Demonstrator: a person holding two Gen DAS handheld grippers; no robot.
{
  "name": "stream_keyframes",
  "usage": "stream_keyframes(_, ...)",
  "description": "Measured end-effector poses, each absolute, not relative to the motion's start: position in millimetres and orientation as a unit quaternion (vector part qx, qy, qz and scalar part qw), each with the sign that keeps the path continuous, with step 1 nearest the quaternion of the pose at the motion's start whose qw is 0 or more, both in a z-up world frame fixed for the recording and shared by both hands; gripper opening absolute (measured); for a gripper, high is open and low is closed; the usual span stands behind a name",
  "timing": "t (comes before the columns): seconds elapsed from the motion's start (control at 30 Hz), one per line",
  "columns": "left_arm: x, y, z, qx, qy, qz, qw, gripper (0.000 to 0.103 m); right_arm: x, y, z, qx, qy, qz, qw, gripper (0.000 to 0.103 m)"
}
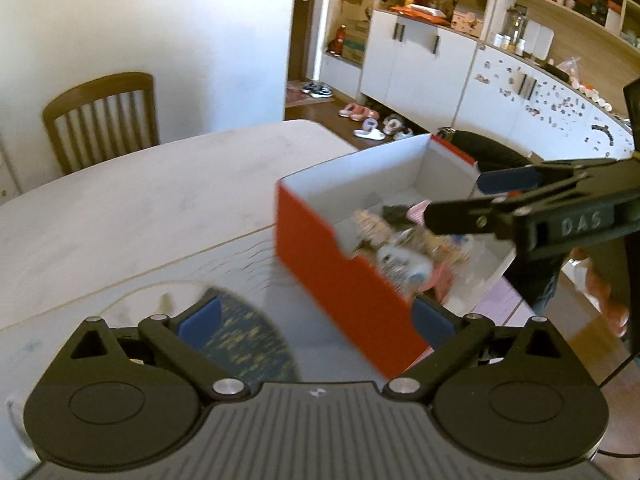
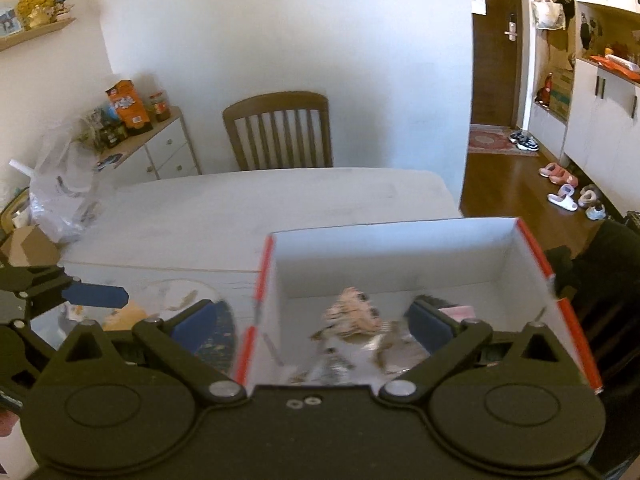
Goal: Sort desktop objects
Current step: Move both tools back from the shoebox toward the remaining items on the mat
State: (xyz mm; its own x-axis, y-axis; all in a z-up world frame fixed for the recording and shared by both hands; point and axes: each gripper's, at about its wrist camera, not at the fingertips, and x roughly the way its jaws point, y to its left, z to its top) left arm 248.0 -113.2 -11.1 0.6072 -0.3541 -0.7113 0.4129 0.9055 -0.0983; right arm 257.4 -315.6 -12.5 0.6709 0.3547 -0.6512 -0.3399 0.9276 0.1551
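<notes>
A red box with a white inside stands on the table and holds several small objects. It also shows in the right wrist view, with the objects in its near end. My left gripper is open and empty, low over the table beside the box's red side. My right gripper is open and empty above the box's near left corner; it also shows in the left wrist view, over the box. A dark patterned round object lies on the table by my left gripper.
The pale table reaches back to a wooden chair. A clear round dish lies left of the box. Plastic bags and a low cabinet stand far left. Shoes lie on the floor to the right.
</notes>
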Motion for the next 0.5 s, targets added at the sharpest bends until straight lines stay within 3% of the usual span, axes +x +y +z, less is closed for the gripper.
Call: stream_keyframes(0.5, 202.2, -2.7, -26.3, 0.034, 0.367, -0.155, 0.917, 0.102, 223.1, -215.9, -20.8, -0.014, 0.373, 0.226, 0.9, 0.102)
